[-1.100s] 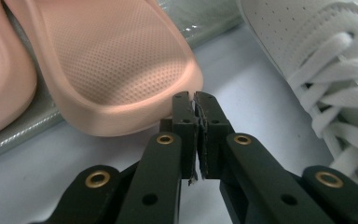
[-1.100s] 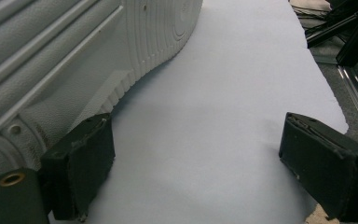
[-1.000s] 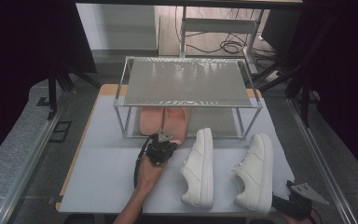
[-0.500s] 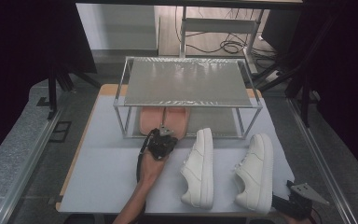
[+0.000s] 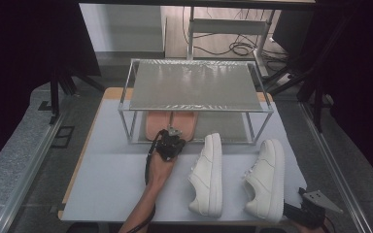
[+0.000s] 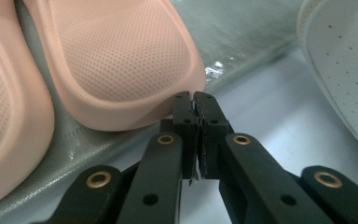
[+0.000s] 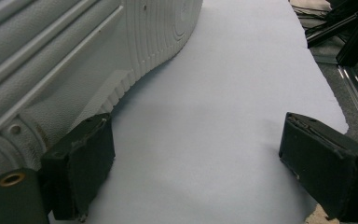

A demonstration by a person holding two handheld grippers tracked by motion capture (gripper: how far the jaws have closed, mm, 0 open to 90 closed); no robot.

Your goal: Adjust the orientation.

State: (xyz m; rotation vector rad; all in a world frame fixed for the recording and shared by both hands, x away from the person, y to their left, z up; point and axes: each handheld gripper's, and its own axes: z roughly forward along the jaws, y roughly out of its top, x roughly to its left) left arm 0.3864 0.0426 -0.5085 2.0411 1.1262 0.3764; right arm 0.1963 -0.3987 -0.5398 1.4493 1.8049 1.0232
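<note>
Two pink slippers (image 5: 170,121) lie side by side on the lower shelf of a metal rack (image 5: 194,85). My left gripper (image 5: 174,132) is shut with nothing between its jaws. In the left gripper view its tips (image 6: 195,103) sit right at the near rim of the right-hand slipper (image 6: 121,60); the other slipper (image 6: 4,116) lies to its left. Two white sneakers (image 5: 208,174) (image 5: 267,177) lie on the table in front of the rack. My right gripper (image 5: 298,209) rests open at the table's near right corner, its left pad (image 7: 81,168) beside the right sneaker's sole (image 7: 74,60).
The rack has a grey top shelf and thin corner posts (image 5: 125,124) standing on the white table (image 5: 107,184). The left sneaker's toe (image 6: 345,60) lies close to the right of my left gripper. Dark stands and cables sit beyond the table.
My left hand has slid away from me toward the rack, bringing the shut jaws up to the slipper's rim. The right gripper and both sneakers have stayed put.
</note>
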